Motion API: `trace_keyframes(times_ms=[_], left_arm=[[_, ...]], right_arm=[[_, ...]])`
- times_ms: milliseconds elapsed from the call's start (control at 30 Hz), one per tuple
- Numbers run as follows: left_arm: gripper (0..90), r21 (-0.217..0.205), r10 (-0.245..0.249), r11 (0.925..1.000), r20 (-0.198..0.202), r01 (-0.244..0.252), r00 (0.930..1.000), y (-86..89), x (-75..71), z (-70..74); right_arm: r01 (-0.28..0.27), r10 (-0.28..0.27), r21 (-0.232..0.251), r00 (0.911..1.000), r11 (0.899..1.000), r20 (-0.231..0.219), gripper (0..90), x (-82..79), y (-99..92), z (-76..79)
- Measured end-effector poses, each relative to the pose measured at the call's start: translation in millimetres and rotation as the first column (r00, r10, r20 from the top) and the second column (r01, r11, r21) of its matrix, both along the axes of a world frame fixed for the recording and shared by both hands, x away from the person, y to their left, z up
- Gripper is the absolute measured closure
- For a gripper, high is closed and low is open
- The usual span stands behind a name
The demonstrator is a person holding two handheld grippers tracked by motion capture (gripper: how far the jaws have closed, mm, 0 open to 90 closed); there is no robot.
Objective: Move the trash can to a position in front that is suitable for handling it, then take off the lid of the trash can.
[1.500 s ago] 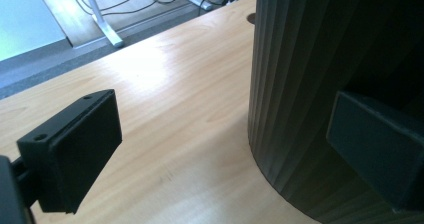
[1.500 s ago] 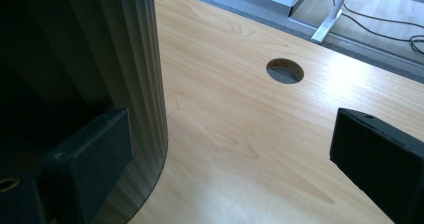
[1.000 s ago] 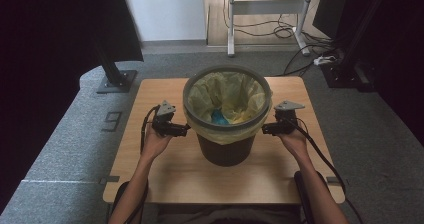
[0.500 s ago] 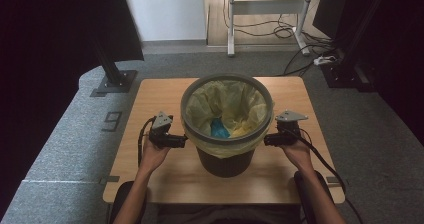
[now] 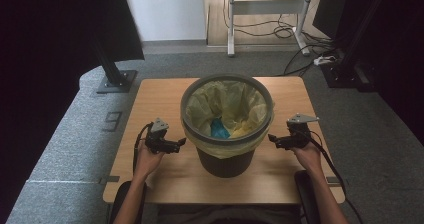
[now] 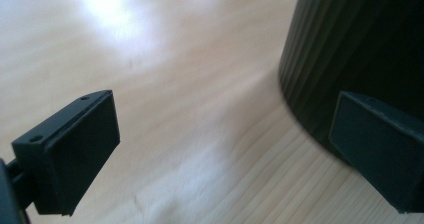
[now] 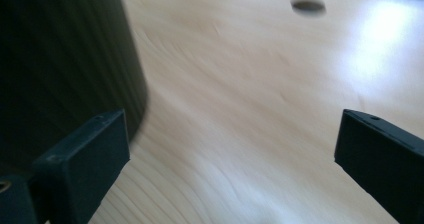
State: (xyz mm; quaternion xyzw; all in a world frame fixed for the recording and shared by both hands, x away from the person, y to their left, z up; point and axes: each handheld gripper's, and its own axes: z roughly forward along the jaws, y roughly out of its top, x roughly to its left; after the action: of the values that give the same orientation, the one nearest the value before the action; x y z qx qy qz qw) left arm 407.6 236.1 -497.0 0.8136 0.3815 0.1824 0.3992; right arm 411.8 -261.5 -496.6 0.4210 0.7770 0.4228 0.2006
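A black ribbed bin (image 5: 226,154) lined with a yellow bag (image 5: 227,106) stands in the middle of the wooden table (image 5: 150,96); something blue (image 5: 218,129) lies inside it. My left gripper (image 5: 181,143) is low on the table just left of the bin, open and holding nothing. My right gripper (image 5: 271,138) sits just right of the bin, also open and holding nothing. In the left gripper view the bin's wall (image 6: 350,49) is at the right, behind one jaw. In the right gripper view the bin's wall (image 7: 65,54) is at the left.
A monitor stand base (image 5: 116,80) sits on the floor behind the table's left corner. Cables and a power strip (image 5: 324,60) lie at the back right. A round hole (image 7: 307,5) marks the tabletop beyond my right gripper.
Both grippers have dropped from the bin's rim to the tabletop and drawn slightly away from it, toward the person. The bin now stands free.
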Motion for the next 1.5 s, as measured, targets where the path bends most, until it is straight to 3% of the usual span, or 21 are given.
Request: trace_keyframes(times_ms=[267, 533, 667, 767, 1100, 1500], left_arm=[[0.0, 0.058, 0.054, 0.9971, -0.096, -0.049, 0.9939, 12.5, 5.2, -26.8], [0.0, 0.097, 0.057, 0.9943, -0.135, -0.044, 0.9892, 14.1, 8.4, -40.1], [0.0, 0.138, 0.061, 0.9897, -0.161, -0.039, 0.9851, 15.2, 11.4, -49.3], [0.0, 0.125, 0.074, 0.9907, -0.165, -0.054, 0.9834, 15.0, 12.4, -49.9], [0.0, 0.129, 0.079, 0.99, -0.167, -0.057, 0.9828, 13.8, 13.7, -49.7], [0.0, 0.148, 0.108, 0.9858, -0.191, -0.08, 0.9756, 10.9, 17.3, -46.9]], right_arm=[[0.088, -0.093, -0.067, 0.9921, 0.994, -0.084, 0.4, 9.5, -24.9, -32.5], [0.075, -0.1, -0.191, 0.9875, 0.979, -0.122, 0.0, 12.4, -22.0, -55.4], [0.08, -0.101, -0.164, 0.9867, 0.983, -0.127, 0.0, 12.8, -23.4, -57.5], [0.081, -0.097, -0.13, 0.988, 0.988, -0.12, 0.0, 12.0, -27.2, -60.7], [0.089, -0.105, -0.129, 0.9869, 0.988, -0.123, 0.0, 10.3, -27.1, -60.6], [0.085, -0.102, -0.131, 0.9873, 0.988, -0.122, 0.0, 9.5, -27.4, -60.6]])
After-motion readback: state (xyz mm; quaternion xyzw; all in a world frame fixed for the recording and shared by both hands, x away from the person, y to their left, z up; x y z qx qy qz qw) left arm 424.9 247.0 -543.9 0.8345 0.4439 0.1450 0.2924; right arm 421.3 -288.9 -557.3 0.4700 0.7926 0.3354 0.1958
